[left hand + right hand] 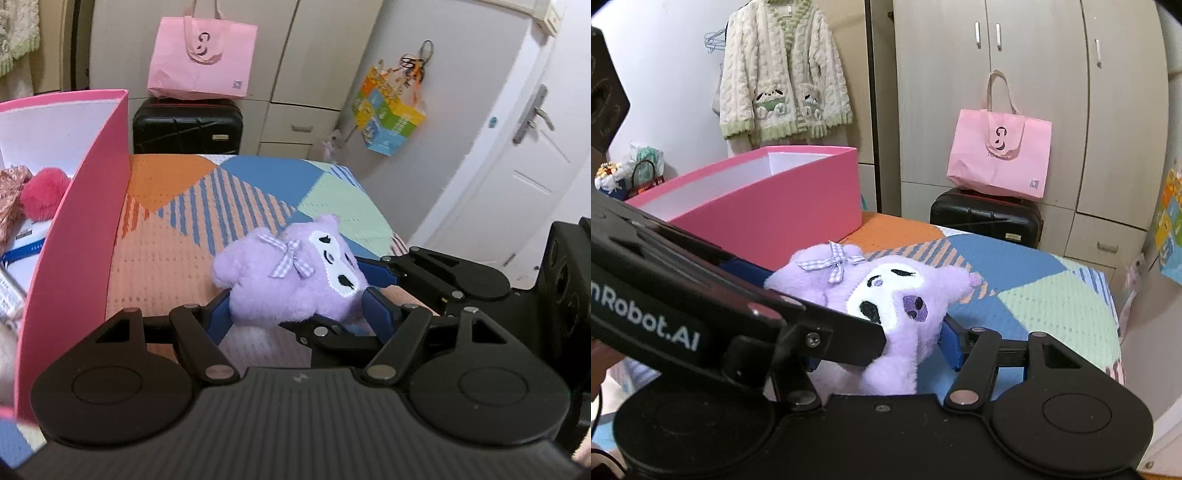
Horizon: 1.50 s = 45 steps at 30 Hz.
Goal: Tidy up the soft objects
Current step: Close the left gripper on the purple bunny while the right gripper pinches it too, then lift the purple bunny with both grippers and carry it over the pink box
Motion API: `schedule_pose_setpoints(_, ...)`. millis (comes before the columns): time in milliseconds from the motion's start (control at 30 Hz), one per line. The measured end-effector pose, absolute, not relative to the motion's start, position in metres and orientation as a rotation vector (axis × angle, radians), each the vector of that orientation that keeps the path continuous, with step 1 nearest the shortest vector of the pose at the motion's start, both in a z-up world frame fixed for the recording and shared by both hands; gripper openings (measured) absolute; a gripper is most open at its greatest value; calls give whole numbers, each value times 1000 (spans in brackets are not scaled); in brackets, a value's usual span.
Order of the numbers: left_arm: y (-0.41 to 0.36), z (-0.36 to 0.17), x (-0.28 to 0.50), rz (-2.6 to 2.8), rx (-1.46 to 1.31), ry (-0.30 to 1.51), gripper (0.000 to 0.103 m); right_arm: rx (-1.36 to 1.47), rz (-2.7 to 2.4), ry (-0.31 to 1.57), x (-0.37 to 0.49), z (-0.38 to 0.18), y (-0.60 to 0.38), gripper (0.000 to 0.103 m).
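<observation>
- My left tool has its blue pads on either side of the fluffy lilac plush toy with the white face patch and checked ribbon bow, pressed into the lower fur, so I read it as clenched on the toy.
- My right tool comes in from the other side. Its blue pads also bracket the same plush, but the left tool's linkage crosses in front of one finger, so I cannot tell whether it is truly gripping or only touching.
- The plush sits low over the bed with the patchwork orange, blue and mint cover; I cannot tell if it is lifted off it or resting on it.
- Just to my left stands the open pink cardboard box with white lining. Inside it I see a fuzzy magenta pompom and some patterned fabric.
- My judgement: the step in hand is carrying this plush into the box, with a few soft items already stowed.
- The next move calls for raising the toy above the pink wall, swinging left over the opening, then letting go of it together so the toy does not snag on the rim.
</observation>
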<state>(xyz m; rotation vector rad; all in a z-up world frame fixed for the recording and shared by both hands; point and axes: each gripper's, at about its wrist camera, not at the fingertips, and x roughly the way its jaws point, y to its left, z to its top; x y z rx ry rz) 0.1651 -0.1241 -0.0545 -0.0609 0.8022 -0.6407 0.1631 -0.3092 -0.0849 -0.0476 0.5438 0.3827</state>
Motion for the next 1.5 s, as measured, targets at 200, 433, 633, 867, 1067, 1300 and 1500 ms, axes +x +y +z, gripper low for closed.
schedule_pose_setpoints(200,-111,-44,133,-661,-35,769,68,-67,359,524,130,-73,-294,65)
schedule_pose_setpoints(433,-89,-30,99,-670,-23,740,63,-104,352,528,99,-59,-274,65)
schedule_pose_setpoints(633,-61,-17,79,-703,-52,776,63,-111,386,558,73,-43,-257,65)
schedule_pose_setpoints(867,-25,11,63,-745,-38,777,62,-154,444,558,54,-17,-229,65)
schedule_pose_setpoints(1067,7,34,53,-738,-30,713,62,-193,502,506,51,6,-199,65)
schedule_pose_setpoints(1300,36,43,69,-697,-50,668,61,-205,552,479,75,14,-168,65)
schedule_pose_setpoints(1500,56,44,105,-662,-89,655,61,-208,579,447,109,17,-148,64)
